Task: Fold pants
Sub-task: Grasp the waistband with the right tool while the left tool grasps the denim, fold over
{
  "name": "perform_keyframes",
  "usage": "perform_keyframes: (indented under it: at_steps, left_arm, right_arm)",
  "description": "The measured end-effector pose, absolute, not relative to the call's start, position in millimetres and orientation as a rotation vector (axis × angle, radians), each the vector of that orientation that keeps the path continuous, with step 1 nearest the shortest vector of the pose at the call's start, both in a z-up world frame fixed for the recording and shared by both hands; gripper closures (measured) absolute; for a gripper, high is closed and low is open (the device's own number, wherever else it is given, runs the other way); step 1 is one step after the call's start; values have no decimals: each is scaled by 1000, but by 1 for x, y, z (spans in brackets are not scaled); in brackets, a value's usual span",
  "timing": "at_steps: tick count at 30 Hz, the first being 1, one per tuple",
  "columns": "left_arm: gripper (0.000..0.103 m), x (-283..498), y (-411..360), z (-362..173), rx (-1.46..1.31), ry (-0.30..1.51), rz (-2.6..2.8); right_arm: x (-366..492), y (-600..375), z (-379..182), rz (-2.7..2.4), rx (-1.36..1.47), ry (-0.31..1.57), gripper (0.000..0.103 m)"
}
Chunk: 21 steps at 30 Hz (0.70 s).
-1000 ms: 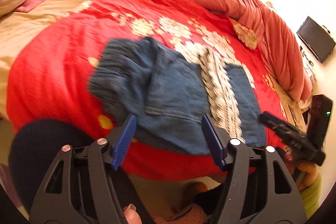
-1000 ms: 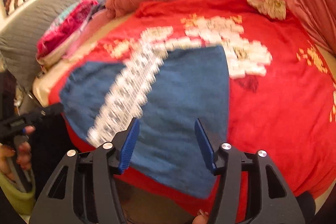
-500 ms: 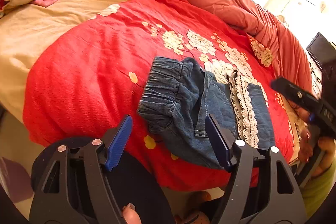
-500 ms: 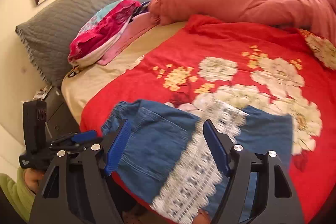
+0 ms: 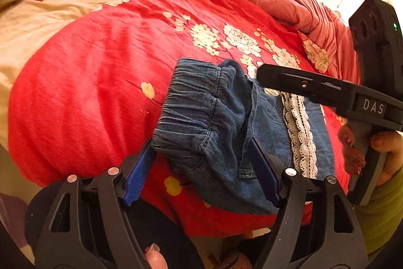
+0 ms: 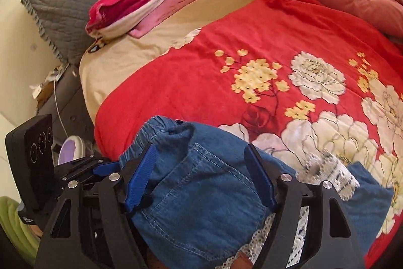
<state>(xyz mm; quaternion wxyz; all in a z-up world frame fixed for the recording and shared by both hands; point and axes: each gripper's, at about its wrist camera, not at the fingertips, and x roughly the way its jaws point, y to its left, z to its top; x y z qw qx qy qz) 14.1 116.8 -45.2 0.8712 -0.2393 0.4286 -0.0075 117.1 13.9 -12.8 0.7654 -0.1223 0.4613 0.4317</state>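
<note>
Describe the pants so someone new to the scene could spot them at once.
Start from the bed's red floral quilt. At its near edge, in front of both grippers, lie the pants: blue denim, with a gathered elastic waistband. They are the only blue item on the bed, and a white lace strip runs down them.

Left hand-held gripper (image 5: pixel 201 173): black triangular cut-out frame, silver screws, ribbed blue finger pads (image 5: pixel 139 174). Right hand-held gripper (image 6: pixel 201 175) same build, white "DAS" lettering on its side, green indicator light. Lime-green fleece sleeve (image 5: pixel 380 216), red-painted fingernails (image 5: pixel 348 141).
</note>
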Motion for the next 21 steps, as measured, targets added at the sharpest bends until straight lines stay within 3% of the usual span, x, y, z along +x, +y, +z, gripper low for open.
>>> perform_keyframes:
  at_steps: [2,16,20,21]
  left_arm:
    - [50,17,117,-49,-506,909,-10]
    - [52,22,118,-52,-521,919,-24]
    - [52,22,119,-52,-523,916,-25]
    - [51,21,119,-52,-525,914,-28]
  right_arm:
    - [117,22,-13,965,-287,1004,27]
    - [124,78,-53,1082,-389,1107,26]
    - [122,73,-58,1104,-366,1068,55]
    - [122,68,-56,1111,-349,1060,58]
